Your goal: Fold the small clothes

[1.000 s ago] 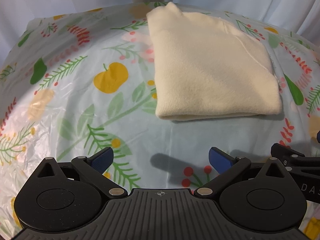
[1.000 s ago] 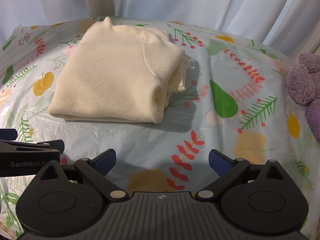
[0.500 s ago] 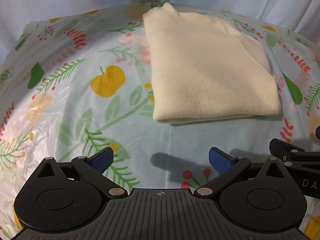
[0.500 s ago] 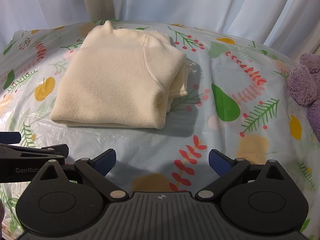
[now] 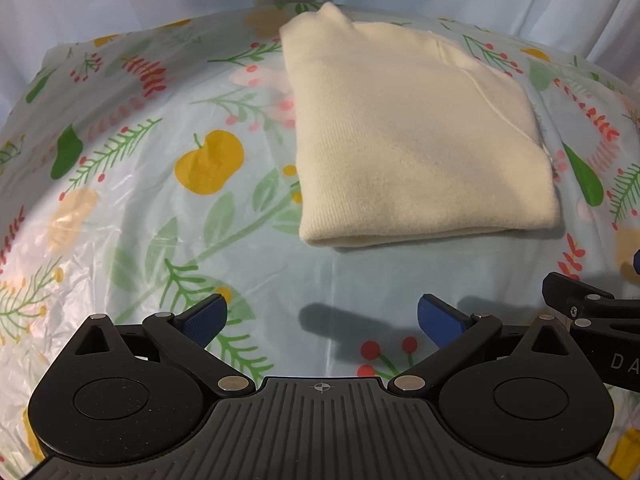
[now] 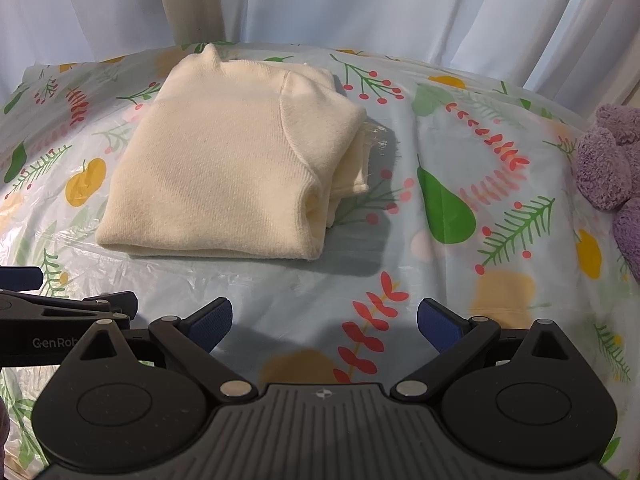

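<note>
A cream knitted sweater (image 5: pixel 416 140) lies folded in a neat rectangle on the table; in the right wrist view the sweater (image 6: pixel 224 168) sits left of centre, its layered edges facing right. My left gripper (image 5: pixel 322 316) is open and empty, above the cloth just in front of the sweater's near fold. My right gripper (image 6: pixel 324 320) is open and empty, also in front of the sweater and apart from it. Each gripper's body shows at the edge of the other's view.
A plastic tablecloth (image 5: pixel 160 208) with fruit and leaf prints covers the table. A purple plush toy (image 6: pixel 612 168) sits at the right edge. White curtains (image 6: pixel 360 0) hang behind the table.
Both grippers have drawn back a little from the folded sweater. The sweater has not moved. Both stay open.
</note>
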`<action>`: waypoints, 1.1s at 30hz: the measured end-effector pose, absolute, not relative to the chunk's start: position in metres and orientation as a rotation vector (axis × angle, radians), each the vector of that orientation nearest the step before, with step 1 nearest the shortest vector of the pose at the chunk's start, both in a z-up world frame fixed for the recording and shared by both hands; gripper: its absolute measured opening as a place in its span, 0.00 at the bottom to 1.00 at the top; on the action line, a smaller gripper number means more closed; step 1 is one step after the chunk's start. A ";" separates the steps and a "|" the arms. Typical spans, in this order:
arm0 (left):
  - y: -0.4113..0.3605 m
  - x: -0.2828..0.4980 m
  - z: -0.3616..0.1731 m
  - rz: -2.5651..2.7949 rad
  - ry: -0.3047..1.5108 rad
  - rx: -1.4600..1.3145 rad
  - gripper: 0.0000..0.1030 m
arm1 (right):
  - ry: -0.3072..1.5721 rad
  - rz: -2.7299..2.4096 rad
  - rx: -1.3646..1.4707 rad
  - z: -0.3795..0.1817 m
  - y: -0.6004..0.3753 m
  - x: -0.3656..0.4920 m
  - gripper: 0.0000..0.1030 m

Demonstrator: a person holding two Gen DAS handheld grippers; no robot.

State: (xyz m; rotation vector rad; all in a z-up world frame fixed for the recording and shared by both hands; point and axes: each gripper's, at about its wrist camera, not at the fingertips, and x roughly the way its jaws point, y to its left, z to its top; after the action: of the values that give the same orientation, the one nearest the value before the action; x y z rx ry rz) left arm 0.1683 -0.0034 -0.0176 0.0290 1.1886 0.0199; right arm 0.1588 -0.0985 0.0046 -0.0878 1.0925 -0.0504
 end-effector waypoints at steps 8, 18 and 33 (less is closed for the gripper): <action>-0.004 0.169 -0.019 0.019 1.196 0.022 1.00 | 1.091 -0.052 -0.081 0.005 -0.099 0.158 0.96; -0.005 0.169 -0.020 0.017 1.199 0.019 1.00 | 1.092 -0.055 -0.076 0.004 -0.102 0.159 0.96; -0.005 0.171 -0.022 0.008 1.205 0.018 1.00 | 1.091 -0.061 -0.069 0.003 -0.106 0.160 0.96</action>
State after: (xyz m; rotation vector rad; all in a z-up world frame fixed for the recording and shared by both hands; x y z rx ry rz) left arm 0.1709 -0.0054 -0.0221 0.0175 1.2051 0.0083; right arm 0.1597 -0.1061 0.0031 -0.0686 1.0914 -0.0608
